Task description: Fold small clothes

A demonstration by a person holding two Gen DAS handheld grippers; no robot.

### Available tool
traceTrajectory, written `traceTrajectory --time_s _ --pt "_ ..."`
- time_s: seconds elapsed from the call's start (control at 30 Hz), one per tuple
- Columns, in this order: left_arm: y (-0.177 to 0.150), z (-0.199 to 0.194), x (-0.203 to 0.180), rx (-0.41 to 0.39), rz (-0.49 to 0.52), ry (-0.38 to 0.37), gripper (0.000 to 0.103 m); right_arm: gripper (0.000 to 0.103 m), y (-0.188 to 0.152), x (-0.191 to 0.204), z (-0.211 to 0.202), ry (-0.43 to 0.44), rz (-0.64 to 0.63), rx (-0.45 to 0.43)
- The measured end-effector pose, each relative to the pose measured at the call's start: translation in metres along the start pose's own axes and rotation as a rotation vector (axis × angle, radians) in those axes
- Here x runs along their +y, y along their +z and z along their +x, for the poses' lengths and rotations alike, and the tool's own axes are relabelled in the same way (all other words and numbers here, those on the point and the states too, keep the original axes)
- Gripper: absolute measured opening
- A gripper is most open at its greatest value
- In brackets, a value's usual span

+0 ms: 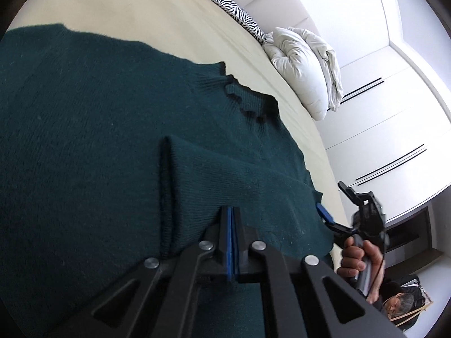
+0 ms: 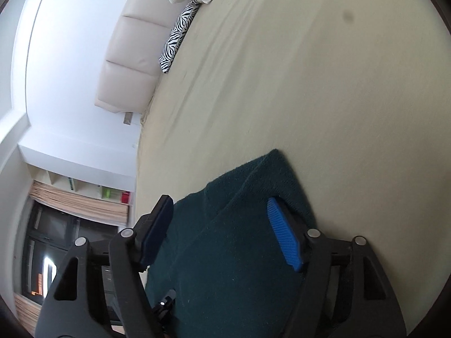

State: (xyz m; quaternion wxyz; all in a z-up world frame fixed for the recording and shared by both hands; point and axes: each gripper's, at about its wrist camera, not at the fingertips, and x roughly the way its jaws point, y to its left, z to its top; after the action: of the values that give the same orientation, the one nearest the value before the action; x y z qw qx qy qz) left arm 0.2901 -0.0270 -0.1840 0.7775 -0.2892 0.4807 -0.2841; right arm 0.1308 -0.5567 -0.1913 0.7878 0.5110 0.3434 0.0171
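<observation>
While the left gripper (image 1: 231, 222) sits nearest its own camera with its blue pads pressed flat together, I cannot tell whether any knit is pinched between them; it hovers low over the dark green sweater (image 1: 98, 146) that lies spread on the cream bed sheet (image 1: 169, 19). One sleeve (image 1: 225, 169) is already laid across the body, its cuff edge forming a straight seam just beyond the pads, so I judge one fold as made. Right of that, the right gripper (image 2: 222, 231) is spread wide, its jaws straddling the garment's near right edge, where a second layer of knit is doubled over, gripping nothing. The frilled collar (image 1: 248, 101) farther out is still exposed and the far shoulder lies flat, so the other side and the final halving appear to be left. Beyond the sweater the sheet runs bare to a zebra-print cushion (image 1: 239, 14) and a white duvet (image 1: 307, 70) bundled against the padded headboard (image 2: 132, 48).
</observation>
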Motion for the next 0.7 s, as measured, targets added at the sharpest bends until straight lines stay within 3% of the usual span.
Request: traceTrajectory --time_s 0.07,0.13,0.2,0.3,0.4,0.43,0.47,0.53,0.57,0.6,0.67,0.7 --pt "0.0 0.001 -0.001 -0.006 0.008 0.005 0.006 0.072 -0.001 0.014 -0.01 -0.022 -0.05 -0.03" --pt "0.0 0.001 -0.001 -0.008 0.01 0.006 0.005 0.073 -0.003 0.023 -0.019 0.044 -0.055 -0.035" --pt "0.0 0.002 -0.002 -0.009 0.013 0.009 0.005 0.081 -0.011 0.036 -0.018 0.108 -0.055 -0.022" --pt "-0.001 0.001 -0.004 -0.014 0.021 0.015 0.005 0.079 -0.027 0.026 -0.011 0.027 -0.073 0.038" --pt "0.0 -0.002 -0.007 -0.015 0.018 0.019 0.005 0.078 -0.041 0.016 -0.017 0.065 -0.148 0.005" --pt "0.0 -0.006 -0.008 -0.017 0.013 0.02 0.004 0.079 -0.043 0.02 -0.023 0.038 -0.141 0.008" --pt "-0.001 -0.013 -0.01 -0.022 0.004 0.027 0.01 0.079 -0.045 0.026 -0.031 -0.011 -0.123 0.005" --pt "-0.005 -0.036 -0.012 -0.051 -0.022 0.03 0.038 0.08 -0.055 0.044 -0.053 -0.023 -0.146 -0.031" --pt "-0.008 -0.052 -0.012 -0.074 -0.042 0.015 0.059 0.08 -0.065 0.061 -0.069 -0.023 -0.211 -0.068" --pt "-0.013 -0.075 -0.01 -0.115 -0.064 -0.002 0.073 0.081 -0.072 0.072 -0.082 -0.046 -0.267 -0.095" --pt "-0.025 -0.12 -0.001 -0.196 -0.104 -0.022 0.077 0.084 -0.102 0.112 -0.107 -0.126 -0.442 -0.183" --pt "-0.032 -0.145 0.01 -0.238 -0.135 -0.039 0.078 0.091 -0.117 0.129 -0.116 -0.13 -0.51 -0.223"
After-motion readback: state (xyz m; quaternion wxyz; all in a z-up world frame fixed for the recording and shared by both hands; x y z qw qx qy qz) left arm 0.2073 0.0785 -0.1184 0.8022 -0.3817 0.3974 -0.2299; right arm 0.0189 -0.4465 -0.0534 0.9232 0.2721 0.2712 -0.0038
